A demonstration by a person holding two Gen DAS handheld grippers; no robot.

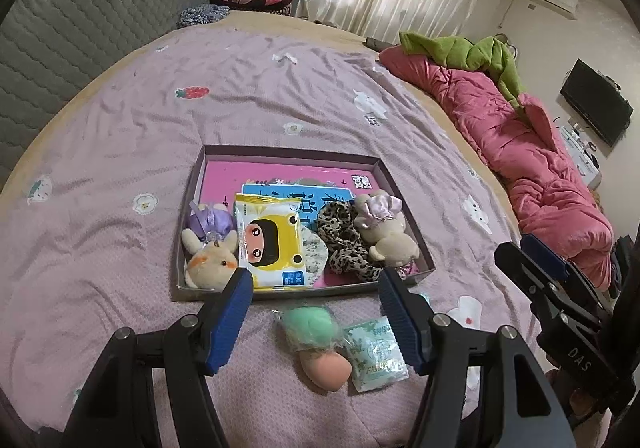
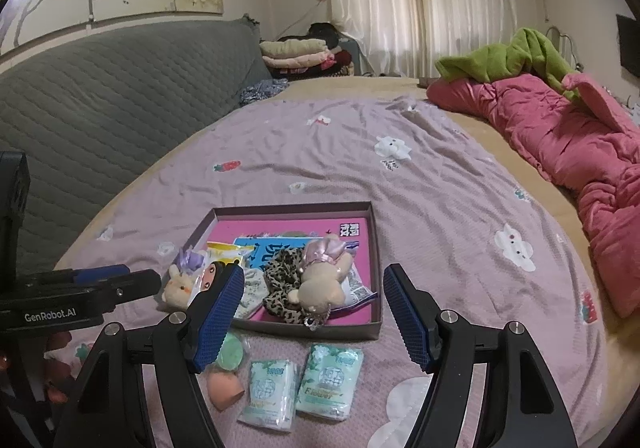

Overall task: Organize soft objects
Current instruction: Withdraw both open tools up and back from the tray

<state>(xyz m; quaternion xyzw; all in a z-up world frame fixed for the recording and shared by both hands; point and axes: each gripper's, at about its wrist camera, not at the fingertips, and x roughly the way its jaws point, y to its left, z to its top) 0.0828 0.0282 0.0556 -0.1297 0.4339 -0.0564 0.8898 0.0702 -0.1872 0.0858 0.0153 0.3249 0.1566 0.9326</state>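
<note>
- The left gripper (image 1: 316, 324) hangs low over the lilac patterned bedsheet (image 1: 120, 168) with its blue-padded jaws spread wide and holding nothing; the right gripper (image 2: 314, 312) is likewise spread and empty.
- Still loose on the sheet, just outside the near wall of the shallow purple cardboard box (image 1: 192, 188), lie a clear bag holding a mint-green and a peach makeup sponge (image 1: 316, 344) and two pale-green tissue packets (image 2: 300, 384).
- The step in hand appears to be picking up the sponge bag and moving it into the box.
- To do it well, I would lower the left jaws on either side of the bag's middle, close gently so the foam squashes without slipping, then lift over the box wall.
- The bag's long axis runs from the box toward the camera, green end nearer the box, peach end nearer the gripper, slightly angled right.
- The tissue packets lie side by side, long axes also roughly toward the box; whether they touch is hard to tell.
- The box already holds a cream plush bunny (image 1: 208, 256), a yellow wipes pack (image 1: 272, 244), a leopard-print scrunchie (image 1: 344, 240) and a beige plush toy (image 1: 384, 232).
</note>
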